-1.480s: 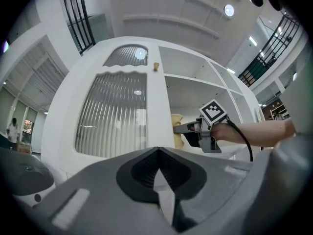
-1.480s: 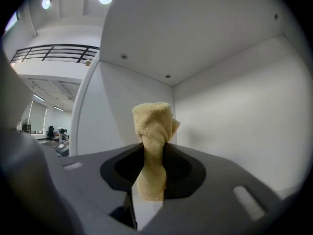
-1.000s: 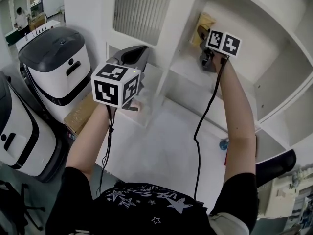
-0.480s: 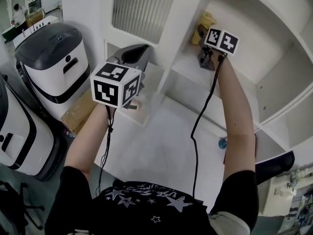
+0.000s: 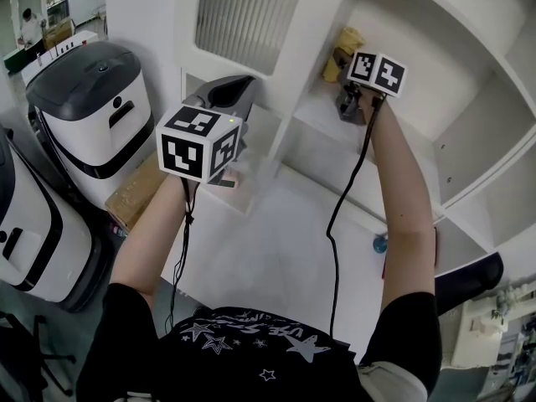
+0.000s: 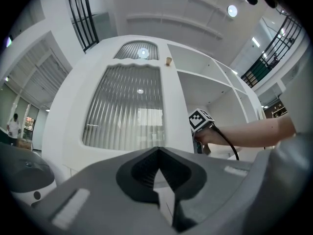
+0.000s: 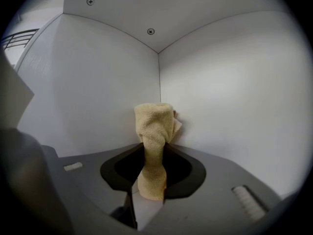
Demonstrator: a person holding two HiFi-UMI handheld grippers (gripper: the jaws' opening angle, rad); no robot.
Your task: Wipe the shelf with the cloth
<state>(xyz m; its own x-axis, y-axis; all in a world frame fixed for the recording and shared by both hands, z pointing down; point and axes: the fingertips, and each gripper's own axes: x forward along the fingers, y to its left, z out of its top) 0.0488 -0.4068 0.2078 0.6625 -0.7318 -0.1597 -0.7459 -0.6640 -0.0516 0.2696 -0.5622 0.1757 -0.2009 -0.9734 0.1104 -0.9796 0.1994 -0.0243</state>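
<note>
A yellow terry cloth [image 7: 154, 141] is bunched up and pinched between the jaws of my right gripper [image 7: 152, 153]. Its free end stands against the inner back corner of a white shelf compartment [image 7: 98, 92]. In the head view the right gripper [image 5: 342, 64] reaches into that compartment at arm's length, just above the shelf board [image 5: 322, 120], with the cloth [image 5: 345, 38] at its tip. My left gripper [image 5: 233, 92] hangs lower left in front of the cabinet. Its jaws are shut with nothing between them [image 6: 157, 153].
A ribbed glass door [image 5: 243, 15] closes the cabinet section left of the shelf. White-and-black machines [image 5: 92, 99] and a cardboard box [image 5: 138, 193] stand on the floor at left. A small blue object [image 5: 381, 245] lies on the floor, and a dark chair [image 5: 469, 279] sits at lower right.
The right gripper and the cloth have edged slightly left, deeper into the shelf corner. The left gripper has stayed put.
</note>
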